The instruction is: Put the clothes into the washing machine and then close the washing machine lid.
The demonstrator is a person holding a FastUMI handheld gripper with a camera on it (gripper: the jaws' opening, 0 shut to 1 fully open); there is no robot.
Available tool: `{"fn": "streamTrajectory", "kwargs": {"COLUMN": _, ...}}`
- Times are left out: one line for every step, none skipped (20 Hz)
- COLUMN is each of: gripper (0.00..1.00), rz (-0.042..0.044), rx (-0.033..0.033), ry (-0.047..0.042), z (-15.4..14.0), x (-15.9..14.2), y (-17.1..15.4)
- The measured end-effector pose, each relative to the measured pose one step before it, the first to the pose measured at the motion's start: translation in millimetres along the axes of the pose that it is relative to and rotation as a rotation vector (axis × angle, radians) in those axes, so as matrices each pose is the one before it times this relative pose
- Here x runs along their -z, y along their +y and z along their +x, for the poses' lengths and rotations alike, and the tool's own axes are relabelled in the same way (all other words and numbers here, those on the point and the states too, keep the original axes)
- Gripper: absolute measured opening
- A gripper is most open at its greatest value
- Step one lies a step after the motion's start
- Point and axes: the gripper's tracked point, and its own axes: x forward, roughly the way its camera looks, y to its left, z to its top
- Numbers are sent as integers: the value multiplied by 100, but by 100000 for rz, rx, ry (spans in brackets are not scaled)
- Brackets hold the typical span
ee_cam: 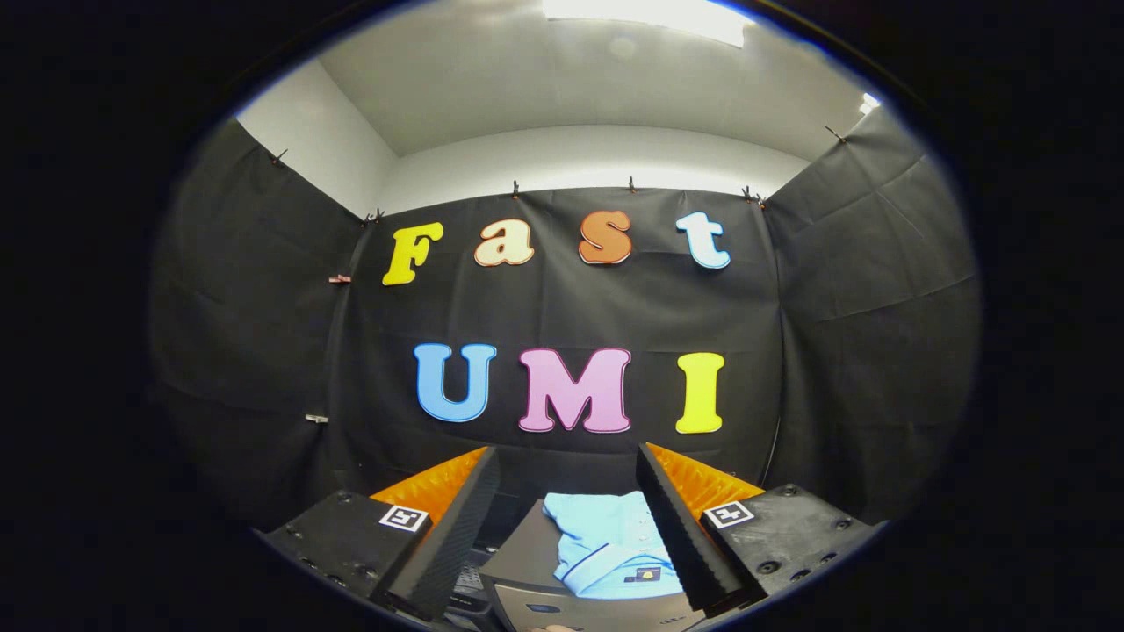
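A light blue shirt (610, 542) with a dark-trimmed collar lies folded on top of a grey box-shaped machine (527, 562), low down between my two fingers. My gripper (566, 527) is open, its fingers spread wide to either side of the shirt and above it, touching nothing. The shirt's right edge is hidden behind the right finger (680, 535). The machine's lid and opening cannot be made out from here.
Black cloth walls close the booth ahead and on both sides, with a white ceiling and a bright light above. A thin dark cable (774, 448) hangs down the back right corner.
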Motion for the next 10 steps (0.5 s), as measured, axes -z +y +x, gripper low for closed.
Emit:
{"fn": "streamTrajectory", "kwargs": {"gripper": 98, "rz": -213, "rx": 262, "ry": 736, "z": 312, "x": 188, "y": -181}}
{"fn": "streamTrajectory", "kwargs": {"gripper": 98, "rz": -8, "rx": 290, "ry": 704, "z": 315, "x": 115, "y": -167}}
{"fn": "streamTrajectory", "kwargs": {"gripper": 98, "rz": -18, "rx": 585, "ry": 729, "z": 552, "x": 166, "y": -371}}
{"fn": "streamTrajectory", "kwargs": {"gripper": 98, "rz": 235, "rx": 455, "ry": 592, "z": 328, "x": 110, "y": -373}}
{"fn": "streamTrajectory", "kwargs": {"gripper": 98, "rz": 384, "rx": 283, "ry": 598, "z": 571, "x": 96, "y": -394}}
{"fn": "streamTrajectory", "kwargs": {"gripper": 98, "rz": 399, "rx": 523, "ry": 621, "z": 451, "x": 36, "y": -308}}
{"fn": "streamTrajectory", "kwargs": {"gripper": 98, "rz": 439, "rx": 830, "ry": 662, "z": 658, "x": 38, "y": -532}}
{"fn": "streamTrajectory", "kwargs": {"gripper": 98, "rz": 330, "rx": 740, "ry": 578, "z": 547, "x": 60, "y": -550}}
{"fn": "streamTrajectory", "kwargs": {"gripper": 98, "rz": 111, "rx": 735, "ry": 601, "z": 730, "x": -10, "y": -478}}
{"fn": "streamTrajectory", "kwargs": {"gripper": 98, "rz": -33, "rx": 700, "ry": 764, "z": 646, "x": 14, "y": -533}}
